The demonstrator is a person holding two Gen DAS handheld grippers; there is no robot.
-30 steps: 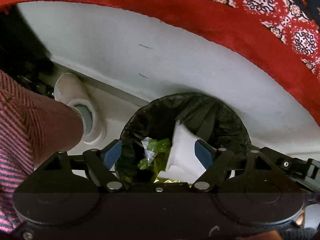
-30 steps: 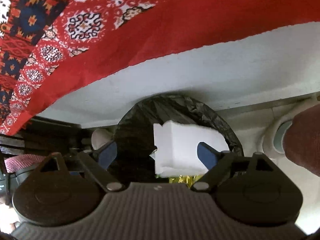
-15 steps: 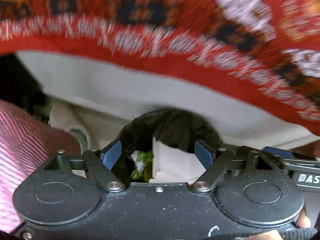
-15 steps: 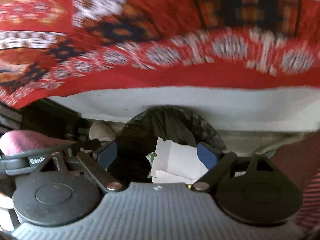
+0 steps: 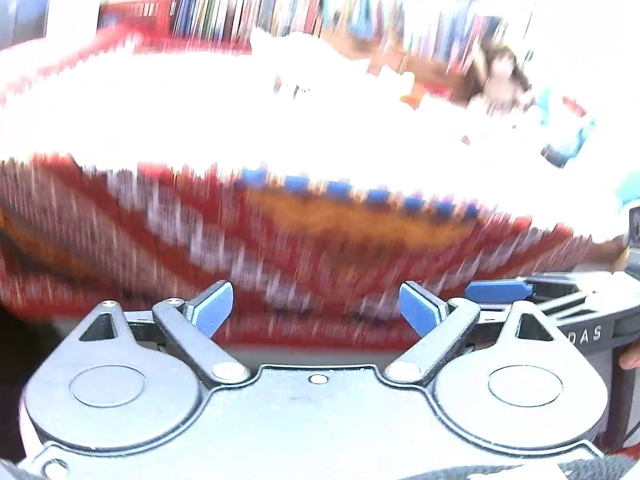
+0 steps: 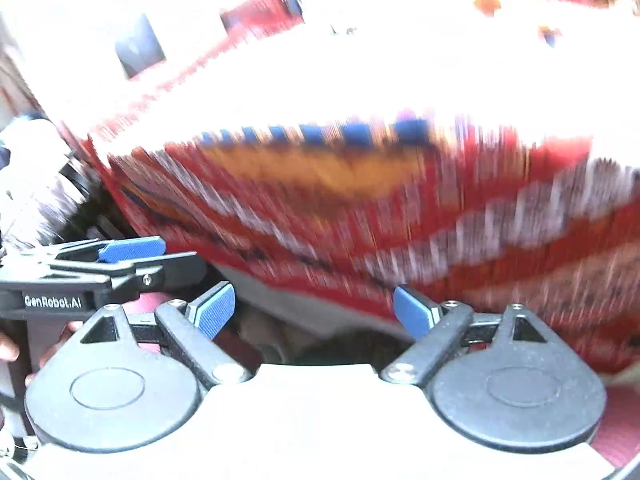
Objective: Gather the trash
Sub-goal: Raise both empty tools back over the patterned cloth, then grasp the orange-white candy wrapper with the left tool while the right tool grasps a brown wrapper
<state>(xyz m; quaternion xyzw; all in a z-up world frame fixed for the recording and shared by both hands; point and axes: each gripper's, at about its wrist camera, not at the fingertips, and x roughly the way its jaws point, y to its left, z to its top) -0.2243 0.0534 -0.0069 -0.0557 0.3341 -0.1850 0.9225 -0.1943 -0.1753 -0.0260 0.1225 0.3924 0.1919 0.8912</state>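
Both views are heavily blurred. My left gripper (image 5: 316, 304) faces the hanging red patterned cloth (image 5: 320, 240); its jaws are opening and nothing is between them. My right gripper (image 6: 314, 304) is open and empty, facing the same cloth (image 6: 400, 220). The two grippers are side by side: a blue finger (image 5: 498, 290) of the right one shows at the left wrist view's right edge, and a blue finger (image 6: 132, 250) of the left one at the right wrist view's left edge. The bin and the white piece are out of view.
The cloth covers a table whose top (image 5: 280, 132) is washed out white. Small blurred items lie on it, among them a blue and white packet (image 5: 568, 140). A shelf of books (image 5: 280, 12) stands behind. A dark area (image 6: 320, 344) lies under the cloth's hem.
Both grippers have risen from over the black-lined bin to the level of the cloth's upper edge. The bin and the white piece in it have left view. The left jaws stand wider.
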